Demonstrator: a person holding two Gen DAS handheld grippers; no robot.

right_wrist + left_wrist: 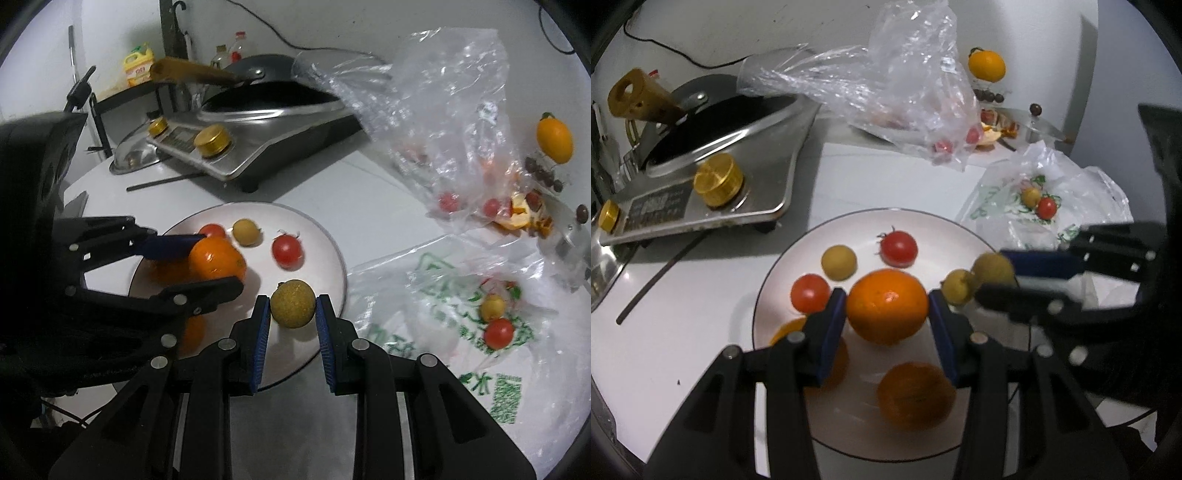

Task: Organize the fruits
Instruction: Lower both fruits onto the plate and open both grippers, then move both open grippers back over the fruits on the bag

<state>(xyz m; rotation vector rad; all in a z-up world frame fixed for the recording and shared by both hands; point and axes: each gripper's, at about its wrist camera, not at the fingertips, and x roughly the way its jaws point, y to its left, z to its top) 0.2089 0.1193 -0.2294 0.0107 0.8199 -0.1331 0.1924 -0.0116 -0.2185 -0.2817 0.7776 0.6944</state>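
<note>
The left gripper (887,308) pinches an orange (887,305) between its blue pads, the fruit held just above the middle of a white plate (945,229), and the right wrist view shows the same orange (217,259) clamped at 9 o'clock on the plate (332,243). The right gripper (291,314) holds a brownish-yellow round fruit (293,303) between its pads, over the plate's 5 o'clock edge. On the plate lie a red tomato (898,248) at 12 o'clock of the orange, a yellow fruit (839,261) at 11 o'clock, a second tomato (809,292) at 9 o'clock touching the left pad, and a small yellow fruit (956,287) at 3 o'clock. The plate sits on a white counter (701,295). At 10 o'clock of the plate stands a steel cooker (713,177) with gold knobs and a dark wok on it. A clear plastic bag (905,85) rises at 12 o'clock with red tomatoes inside, and a printed bag (480,332) at 3 o'clock carries a yellow fruit and a tomato (499,333). A yellow-orange fruit (555,137) lies farther back at 2 o'clock
</note>
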